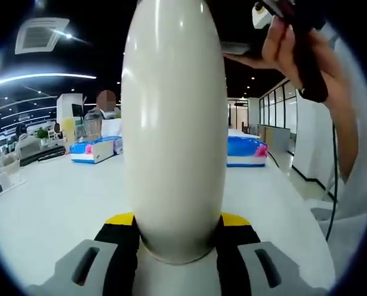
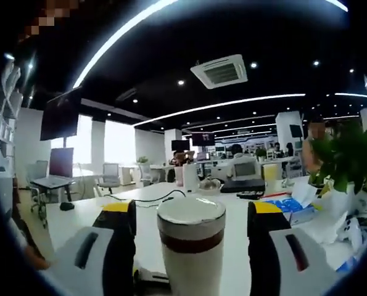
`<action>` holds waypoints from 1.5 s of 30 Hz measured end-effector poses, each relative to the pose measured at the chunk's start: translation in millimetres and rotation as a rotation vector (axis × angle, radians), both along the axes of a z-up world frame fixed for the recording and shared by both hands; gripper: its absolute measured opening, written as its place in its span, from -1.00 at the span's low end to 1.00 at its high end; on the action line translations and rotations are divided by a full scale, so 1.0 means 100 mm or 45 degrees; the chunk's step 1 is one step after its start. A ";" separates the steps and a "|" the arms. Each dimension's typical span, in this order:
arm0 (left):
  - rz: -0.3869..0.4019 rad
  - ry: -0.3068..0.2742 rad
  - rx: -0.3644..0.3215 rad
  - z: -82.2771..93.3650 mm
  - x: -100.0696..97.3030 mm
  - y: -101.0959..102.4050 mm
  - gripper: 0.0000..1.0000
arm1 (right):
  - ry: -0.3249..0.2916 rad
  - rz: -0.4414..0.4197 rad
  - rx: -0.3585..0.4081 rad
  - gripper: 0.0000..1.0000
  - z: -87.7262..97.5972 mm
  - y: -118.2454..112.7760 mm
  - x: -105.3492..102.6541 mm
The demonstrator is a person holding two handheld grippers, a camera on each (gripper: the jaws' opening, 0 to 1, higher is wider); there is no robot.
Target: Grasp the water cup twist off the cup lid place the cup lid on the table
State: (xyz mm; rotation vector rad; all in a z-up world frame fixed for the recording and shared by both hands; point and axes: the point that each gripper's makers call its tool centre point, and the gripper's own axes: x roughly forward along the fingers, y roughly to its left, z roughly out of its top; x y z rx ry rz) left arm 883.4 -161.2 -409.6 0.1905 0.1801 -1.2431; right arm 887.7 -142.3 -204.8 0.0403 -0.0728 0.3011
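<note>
Close against the lens in the left gripper view, water cup (image 1: 174, 123): tall, white, glossy body, upright, rising from between the jaws and covering the middle of that view. Clamped at its lower part by the left tool (image 1: 178, 222), black pads pressed on both sides, yellow tips showing to either side of the body. Behind and beneath, wide white bench (image 1: 47, 203). Seen again in the right gripper view, same cup (image 2: 192, 271) standing upright between the jaws of the right tool (image 2: 192, 213), jaws apart, a clear gap on each side, touching neither cup nor lid. Cup lid (image 2: 191, 216) on top of the cup, white with a shiny rim, a dark brown band just beneath it. Around it, white bench (image 2: 78, 216) reaching back into an open office. At upper right of the left gripper view, a person's hand (image 1: 282, 46) gripping a dark handle above the cup. Further back on the bench, a blue box (image 1: 245, 151) right of the cup and another blue and pink box (image 1: 94, 151) left of it. In the right gripper view, a green plant (image 2: 343, 154) at the right edge, a square ceiling vent (image 2: 220, 71) overhead, a thin black cable (image 2: 149, 198) lying on the bench behind the cup.
</note>
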 end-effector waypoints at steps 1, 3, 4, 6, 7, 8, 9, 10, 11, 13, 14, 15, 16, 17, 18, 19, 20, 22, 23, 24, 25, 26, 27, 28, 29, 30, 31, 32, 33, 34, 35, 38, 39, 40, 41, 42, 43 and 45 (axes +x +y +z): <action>0.000 0.000 0.000 0.00 0.00 0.00 0.00 | -0.007 -0.012 -0.009 0.47 0.01 0.03 0.00; 0.000 -0.001 0.000 0.00 0.00 0.00 0.00 | -0.018 -0.048 -0.027 0.43 0.02 0.03 -0.01; 0.000 -0.001 0.000 0.00 0.00 0.00 0.00 | -0.011 -0.059 -0.043 0.34 0.01 0.04 -0.01; 0.001 -0.001 0.000 0.00 0.00 0.00 0.00 | -0.014 -0.066 -0.059 0.27 0.00 0.05 0.00; 0.001 -0.002 0.000 0.00 0.00 0.00 0.00 | -0.014 -0.070 -0.058 0.26 0.00 0.05 0.00; 0.001 -0.001 0.000 0.00 0.00 0.01 0.00 | -0.006 -0.072 -0.056 0.24 -0.02 0.05 0.01; 0.001 -0.001 0.000 0.00 0.00 0.01 0.00 | 0.002 -0.074 -0.054 0.22 -0.03 0.04 0.02; 0.001 -0.001 0.000 0.00 0.00 0.01 0.00 | 0.010 -0.075 -0.052 0.18 -0.04 0.04 0.03; 0.001 -0.001 0.000 0.00 0.00 0.01 0.00 | 0.018 -0.077 -0.051 0.15 -0.05 0.03 0.04; 0.001 0.000 0.000 -0.01 0.00 0.01 0.00 | 0.021 -0.080 -0.061 0.16 -0.06 0.03 0.04; 0.001 -0.001 0.000 -0.01 0.00 0.01 0.00 | 0.010 -0.085 -0.069 0.16 -0.04 0.03 0.04; 0.001 -0.001 0.000 -0.01 0.00 0.01 0.00 | 0.003 -0.090 -0.077 0.16 -0.02 0.02 0.04; 0.001 -0.001 0.000 -0.01 0.00 0.01 0.00 | 0.000 -0.094 -0.082 0.16 -0.02 0.02 0.04; 0.001 -0.001 0.000 -0.01 0.00 0.01 0.00 | 0.000 -0.095 -0.082 0.15 -0.02 0.01 0.04; 0.000 -0.001 0.000 -0.01 0.00 0.01 0.00 | 0.003 -0.092 -0.084 0.09 -0.02 0.00 0.05; 0.000 -0.001 0.000 -0.01 0.00 0.01 0.00 | 0.018 -0.074 -0.091 -0.03 -0.05 0.02 0.05; 0.001 0.000 0.000 -0.01 0.00 0.01 0.00 | 0.027 -0.076 -0.090 -0.03 -0.07 0.00 0.06; 0.001 -0.002 -0.001 -0.01 0.00 0.01 0.00 | 0.017 -0.063 -0.097 -0.04 -0.06 0.02 0.06; 0.000 -0.003 -0.001 -0.01 0.00 0.01 0.00 | 0.015 -0.057 -0.108 -0.04 -0.06 0.03 0.06; 0.000 -0.003 -0.001 -0.01 0.00 0.01 0.00 | 0.016 -0.051 -0.116 -0.04 -0.07 0.03 0.06; 0.000 -0.003 -0.001 -0.01 0.00 0.01 0.00 | 0.020 -0.039 -0.125 -0.04 -0.08 0.03 0.06; 0.000 -0.002 -0.001 -0.01 -0.01 0.01 0.00 | 0.025 -0.034 -0.130 -0.04 -0.08 0.03 0.06; 0.000 -0.002 -0.001 -0.01 -0.01 0.01 0.00 | 0.029 -0.020 -0.127 -0.04 -0.08 0.03 0.07; 0.000 -0.002 -0.001 -0.01 -0.01 0.01 0.00 | 0.031 -0.012 -0.125 -0.04 -0.08 0.03 0.06; 0.000 -0.002 -0.001 -0.01 -0.01 0.01 0.00 | 0.030 0.007 -0.116 -0.04 -0.09 0.03 0.07; 0.000 -0.002 -0.001 -0.01 -0.01 0.01 0.00 | 0.030 0.021 -0.106 -0.05 -0.09 0.03 0.07; 0.000 -0.001 -0.002 -0.01 -0.01 0.01 0.00 | 0.029 0.045 -0.095 -0.05 -0.09 0.04 0.07; 0.002 0.000 -0.002 -0.01 -0.01 0.01 0.00 | 0.026 0.064 -0.094 -0.05 -0.09 0.04 0.07; 0.002 0.001 -0.002 -0.01 -0.01 0.01 0.00 | 0.027 0.080 -0.087 -0.05 -0.09 0.04 0.07; 0.002 0.001 -0.002 -0.01 -0.01 0.01 0.00 | 0.026 0.104 -0.084 -0.05 -0.09 0.04 0.07; 0.002 0.001 -0.002 -0.01 -0.01 0.01 0.00 | 0.022 0.127 -0.079 -0.05 -0.09 0.05 0.07; 0.004 0.004 -0.003 -0.01 -0.01 0.01 0.00 | 0.024 0.180 -0.086 -0.05 -0.10 0.06 0.07; 0.005 0.004 -0.003 -0.01 -0.01 0.01 0.00 | 0.025 0.197 -0.088 -0.05 -0.10 0.07 0.08; 0.006 0.005 -0.004 -0.01 -0.01 0.01 0.00 | 0.025 0.211 -0.091 -0.05 -0.10 0.07 0.08; 0.007 0.006 -0.004 -0.01 -0.01 0.01 0.00 | 0.023 0.231 -0.093 -0.05 -0.10 0.07 0.08; 0.008 0.007 -0.005 -0.01 -0.01 0.01 0.00 | 0.023 0.249 -0.089 -0.05 -0.10 0.07 0.08; 0.008 0.007 -0.005 -0.01 -0.01 0.01 0.00 | 0.025 0.268 -0.088 -0.05 -0.10 0.07 0.08; 0.007 0.008 -0.006 -0.01 -0.01 0.01 0.00 | 0.023 0.298 -0.094 -0.05 -0.10 0.08 0.07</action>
